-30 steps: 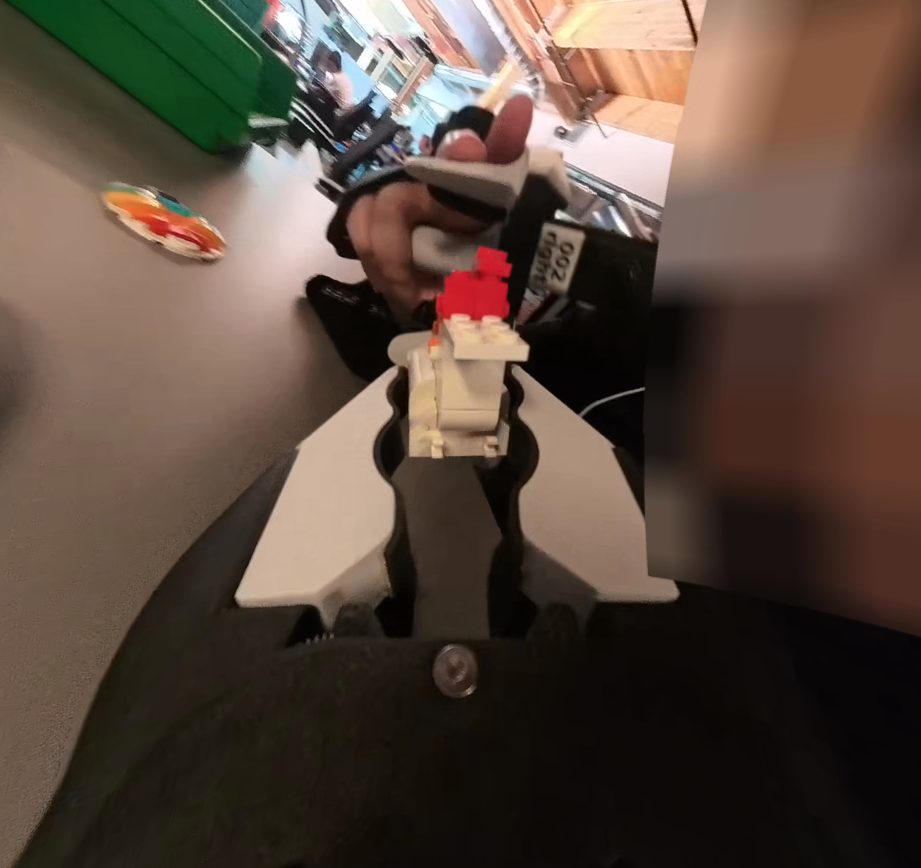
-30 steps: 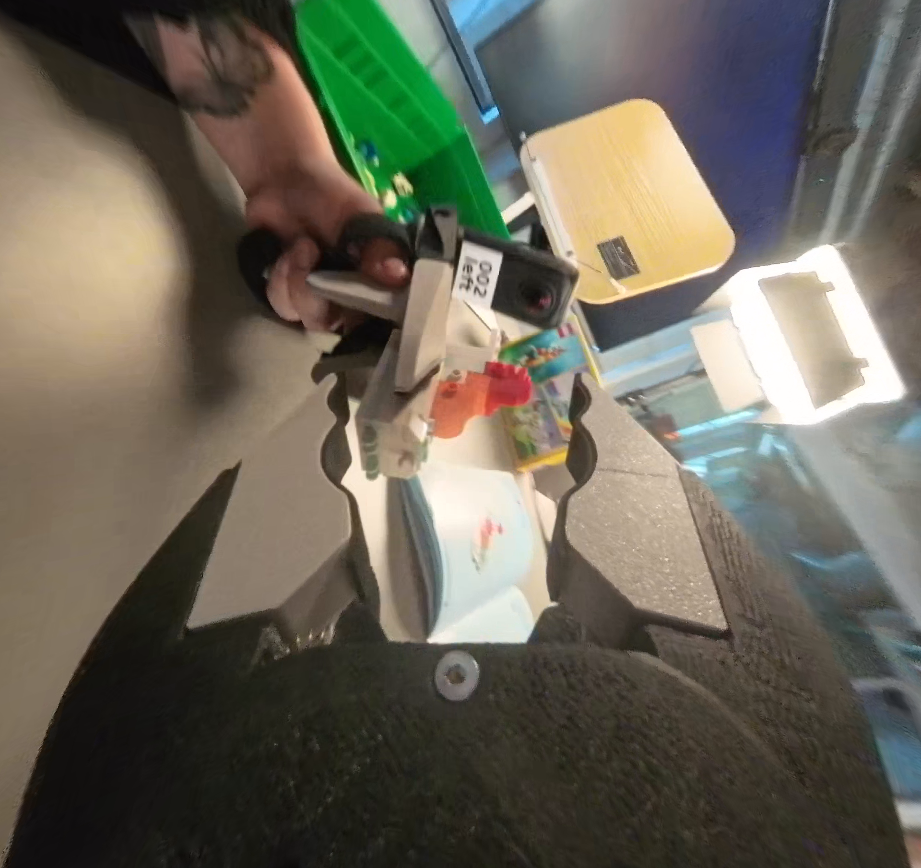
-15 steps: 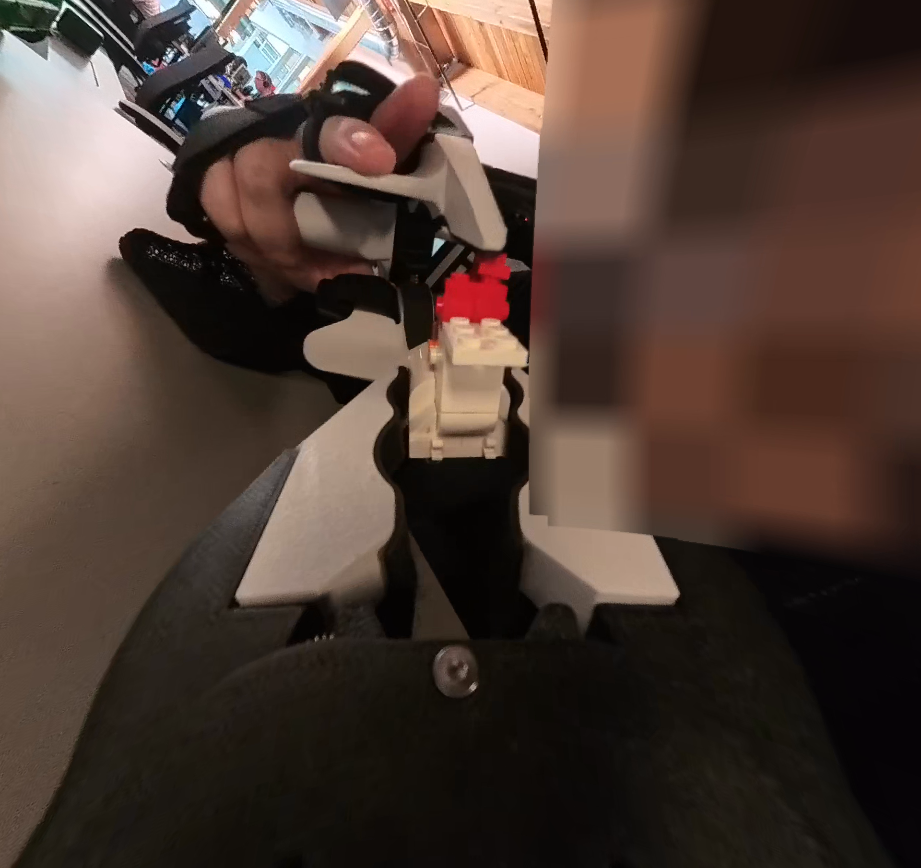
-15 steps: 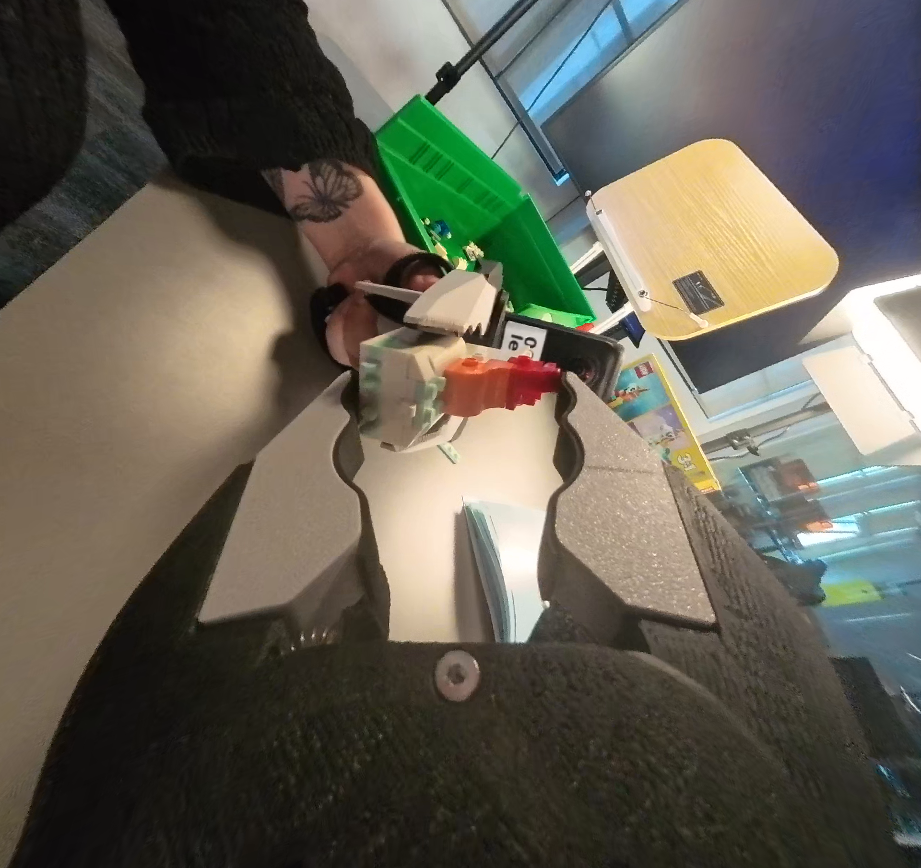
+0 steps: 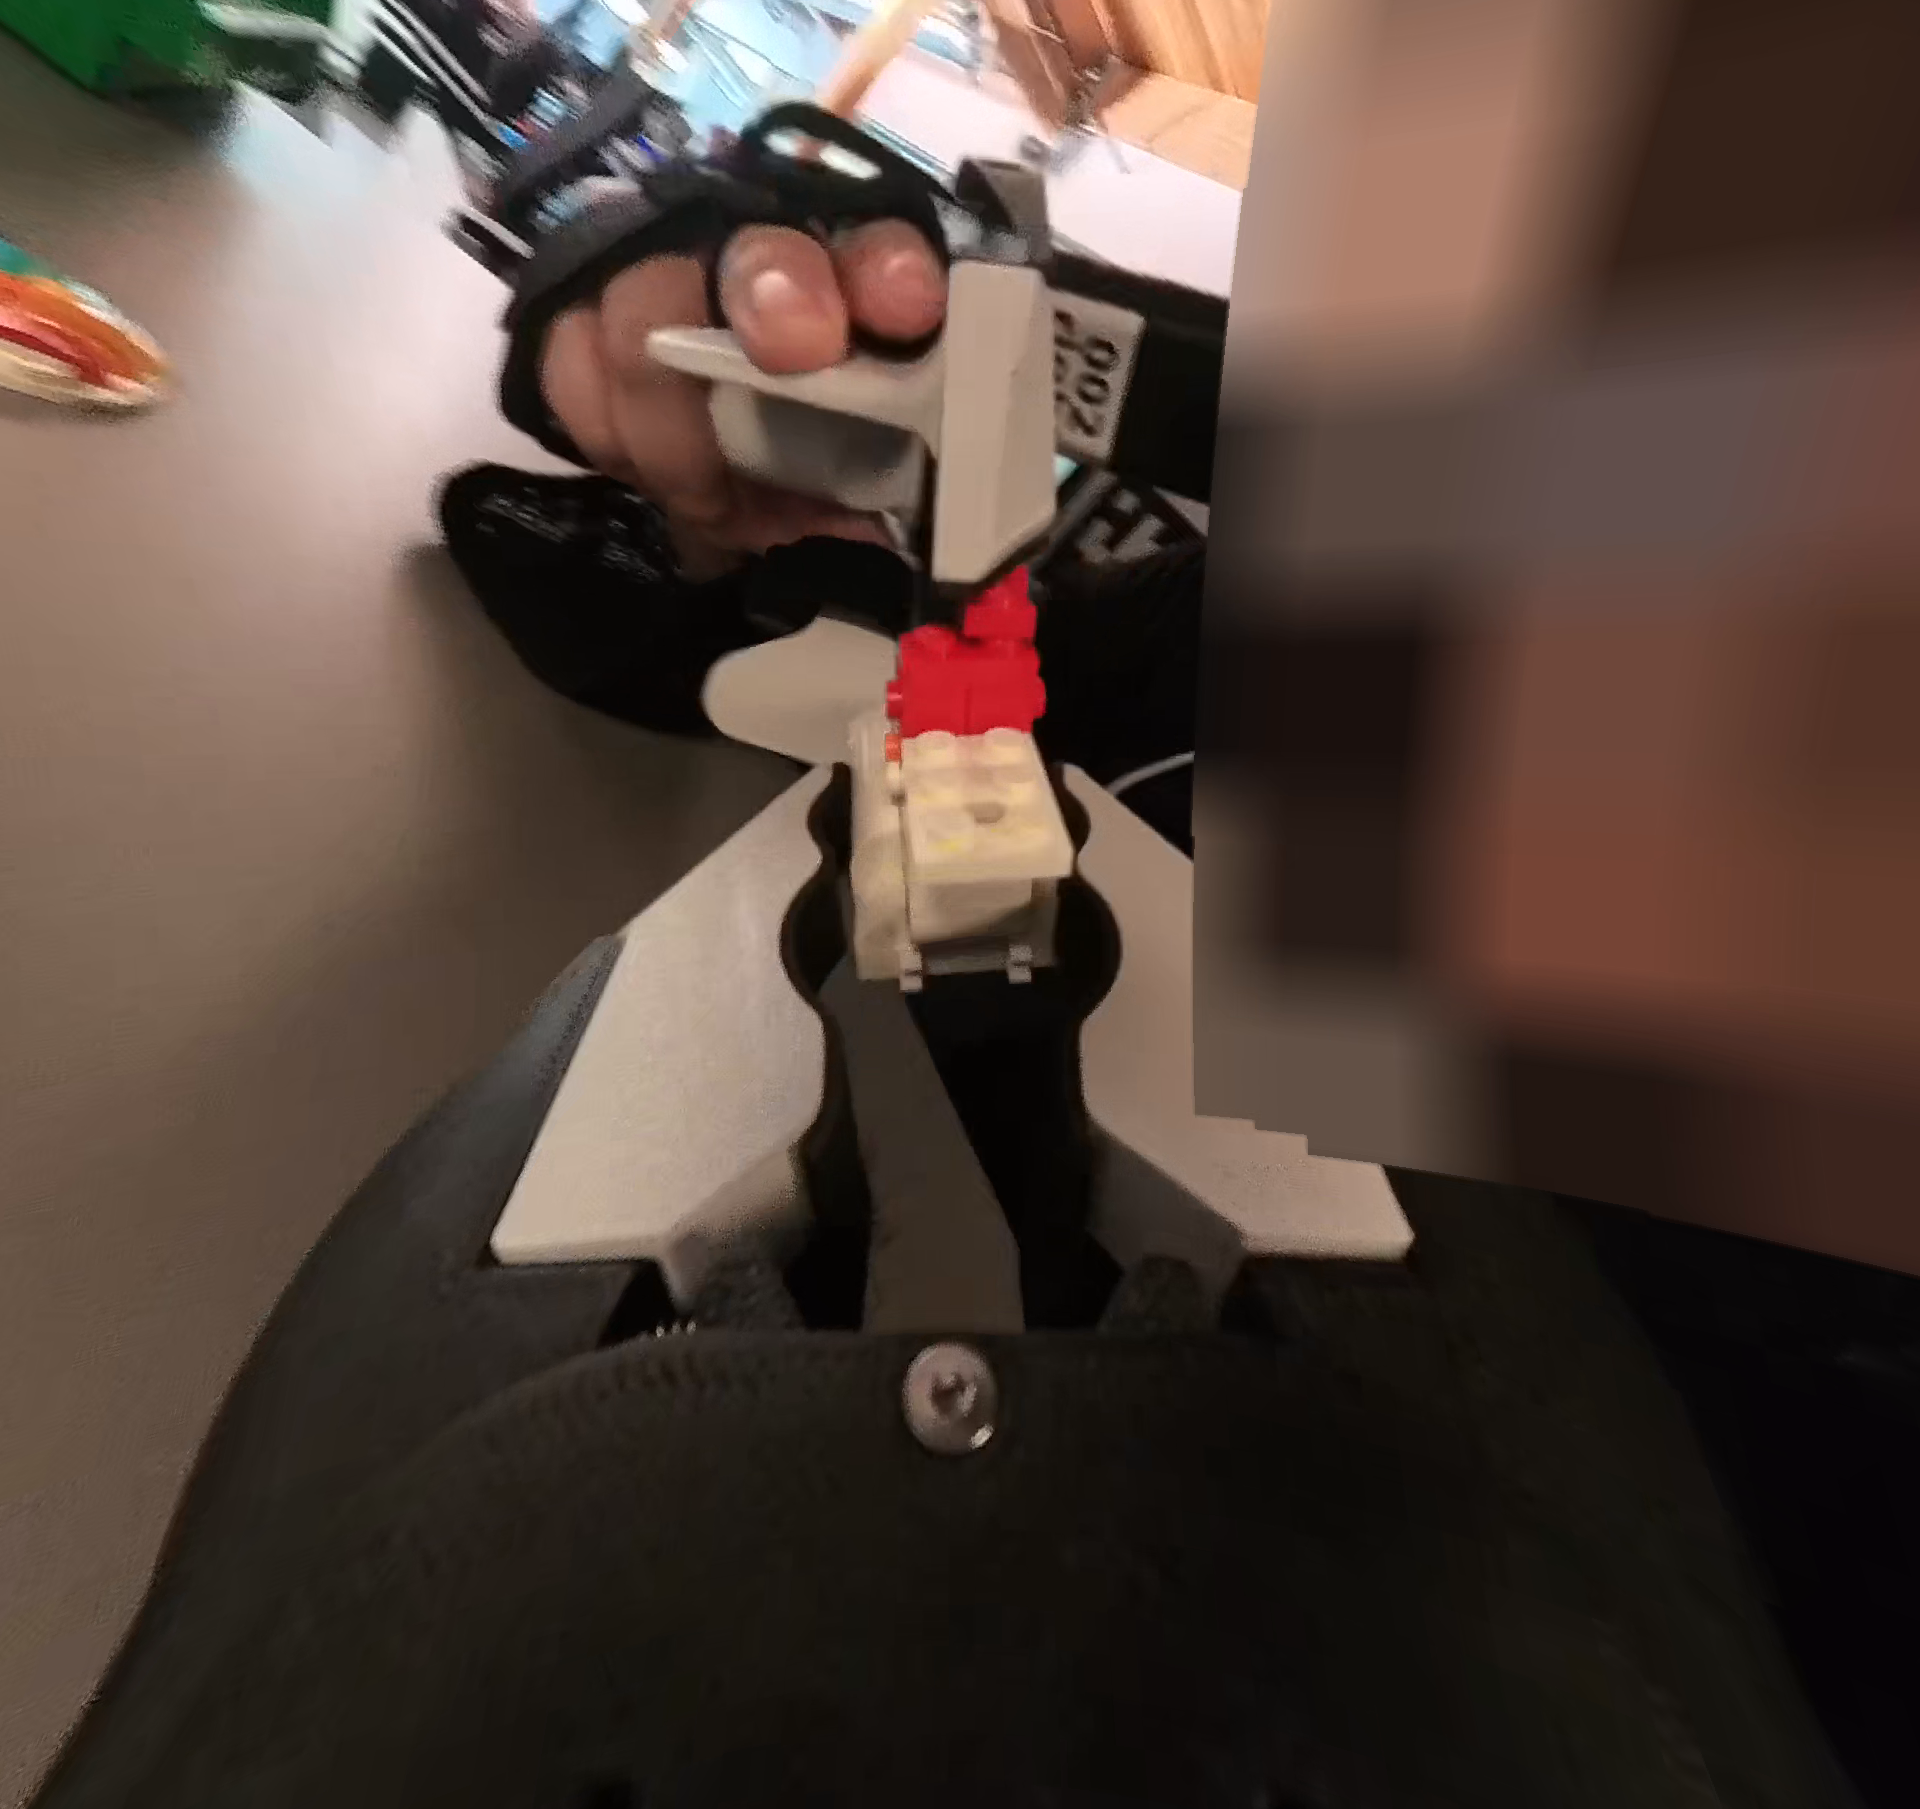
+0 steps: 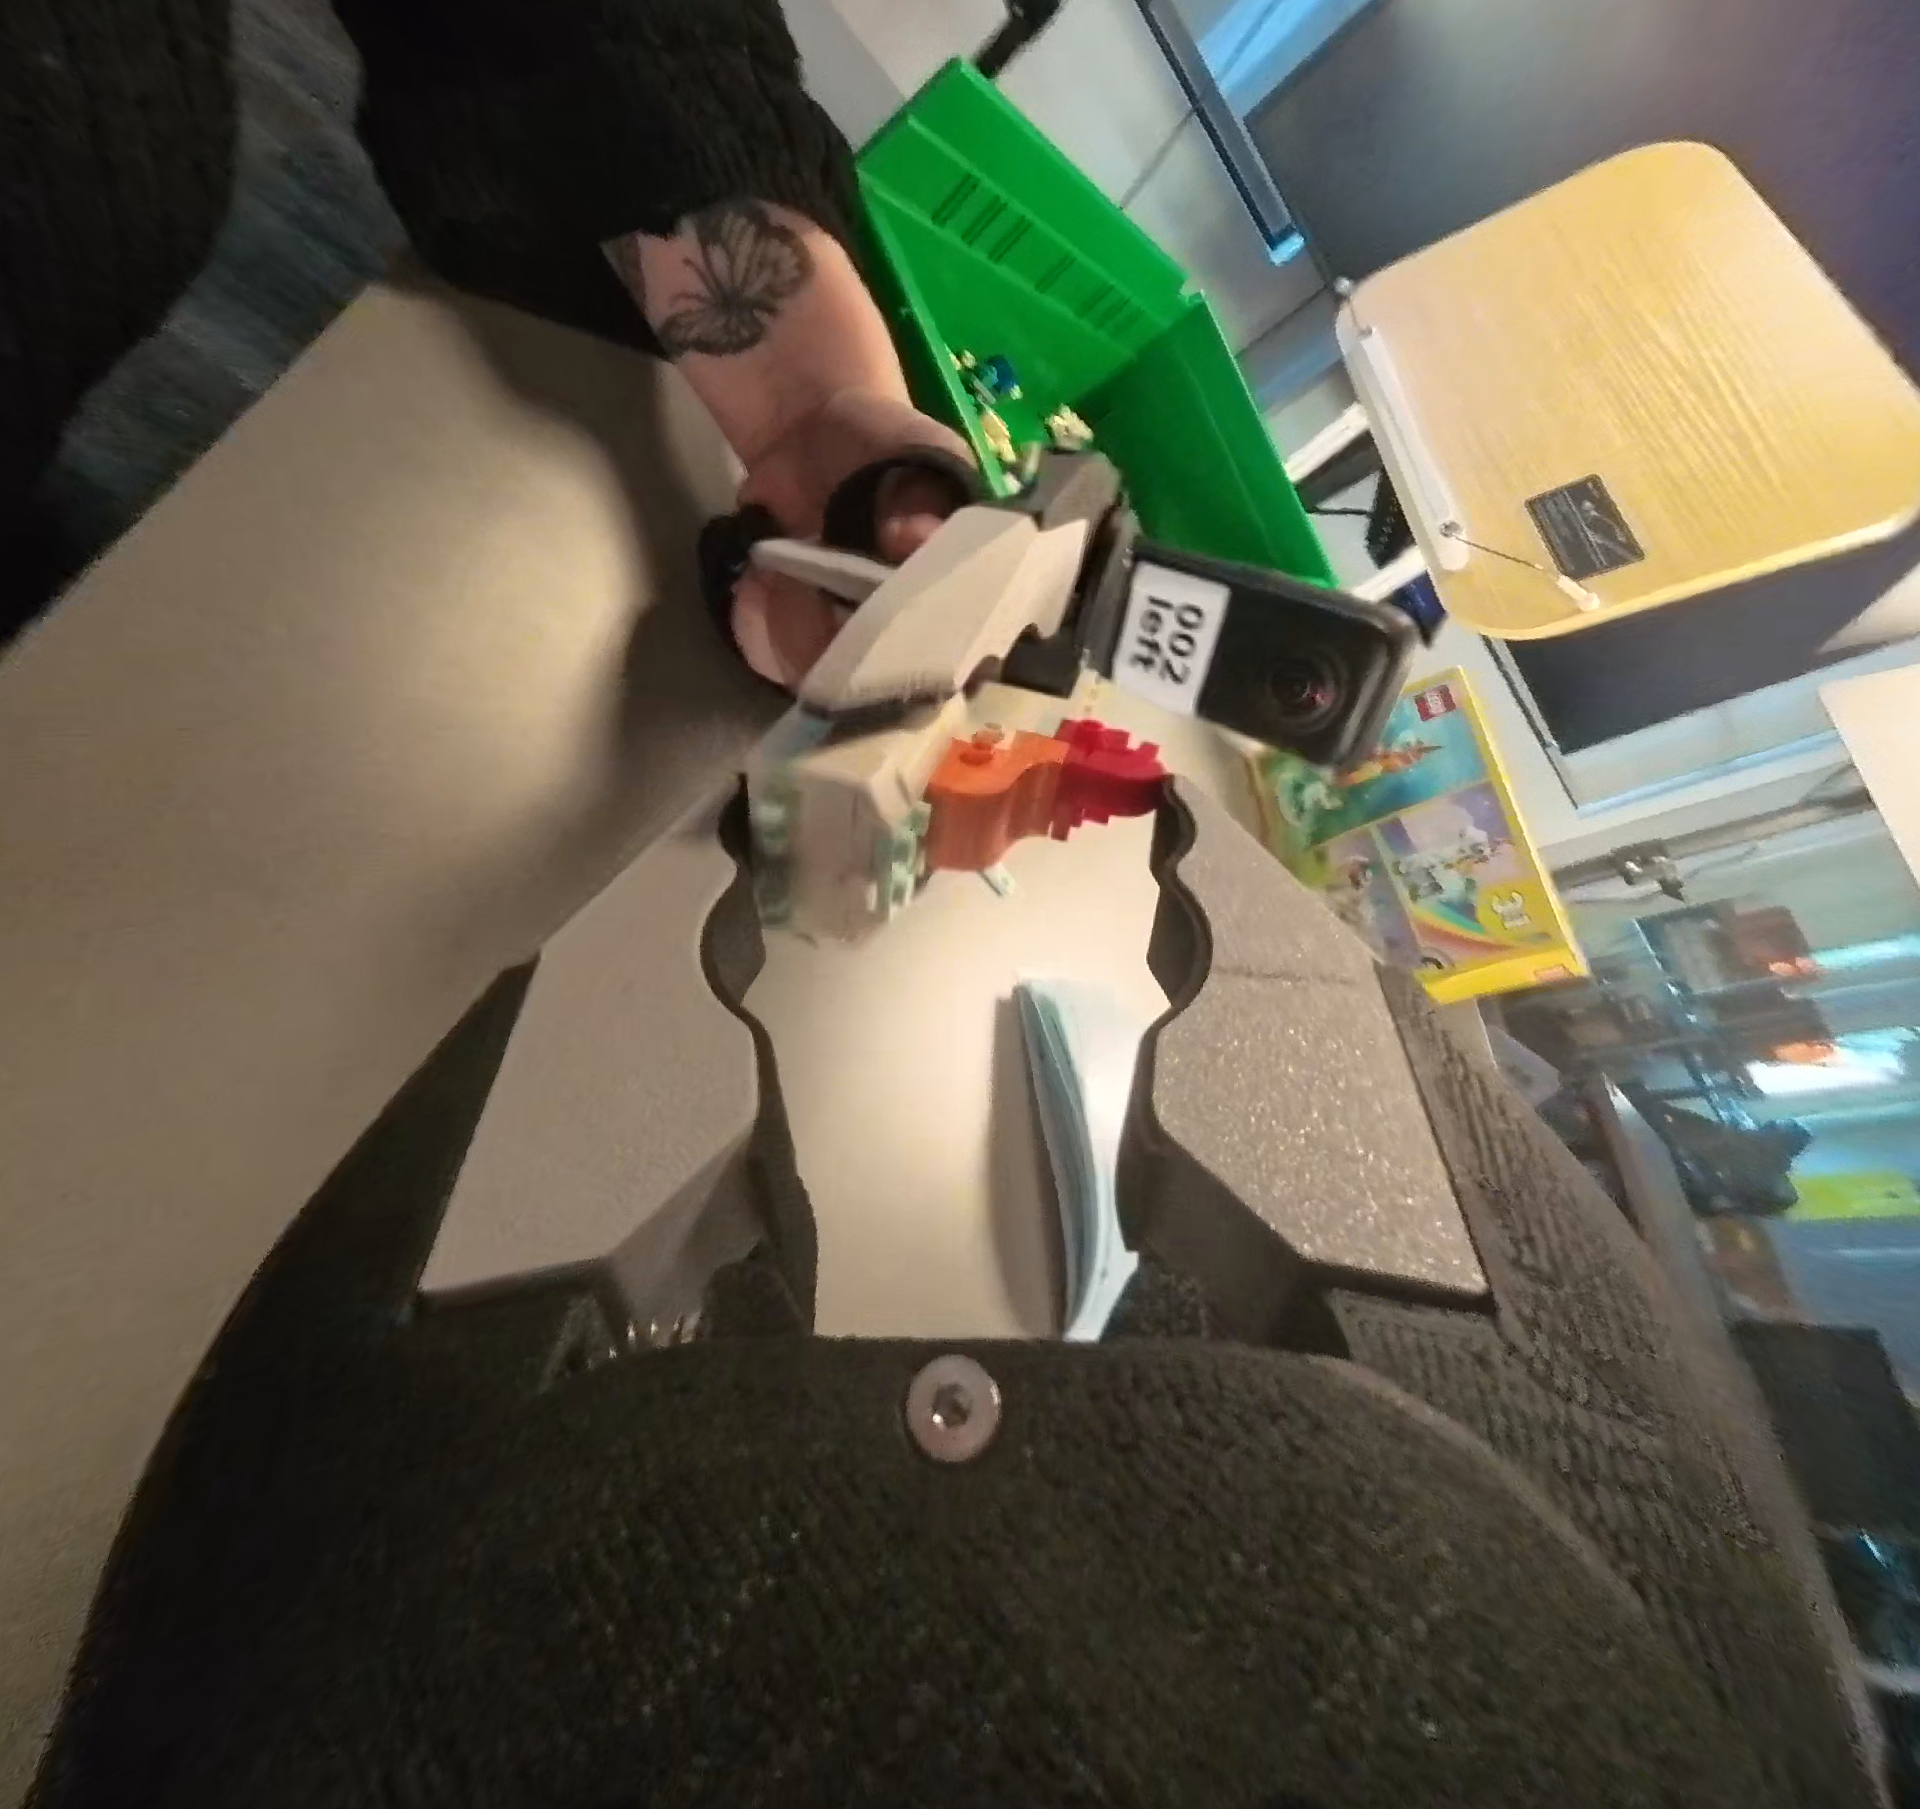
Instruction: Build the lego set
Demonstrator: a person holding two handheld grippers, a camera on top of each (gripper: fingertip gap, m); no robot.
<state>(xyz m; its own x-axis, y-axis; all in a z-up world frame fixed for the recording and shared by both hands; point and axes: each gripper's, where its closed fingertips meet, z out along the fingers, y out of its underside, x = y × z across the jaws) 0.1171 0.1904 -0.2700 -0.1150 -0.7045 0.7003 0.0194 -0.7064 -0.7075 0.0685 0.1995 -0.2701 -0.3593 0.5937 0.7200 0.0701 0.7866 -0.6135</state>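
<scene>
My left gripper (image 5: 956,824) is shut on a small lego model and holds it off the table. The model has a white body (image 5: 966,845) and a red tip (image 5: 971,679). In the right wrist view the same model lies crosswise: white body (image 6: 842,845), orange middle (image 6: 977,803), red end (image 6: 1101,762). My right gripper (image 6: 956,803) is open wide, and the model sits between its fingertips, with the red end close to the right one. I cannot tell whether they touch. In the left wrist view the right gripper's fingers (image 5: 987,450) stand just beyond the red tip.
A green bin (image 6: 1039,284) with loose pieces stands at the far side of the grey table (image 6: 312,720). A yellow lego box (image 6: 1434,845) and an open booklet (image 6: 1070,1136) lie beyond my right gripper. A colourful round piece (image 5: 62,346) lies at the left.
My right gripper has come in around the model, which now sits between its fingertips. It has stayed open. My left gripper has kept its hold and tilted a little.
</scene>
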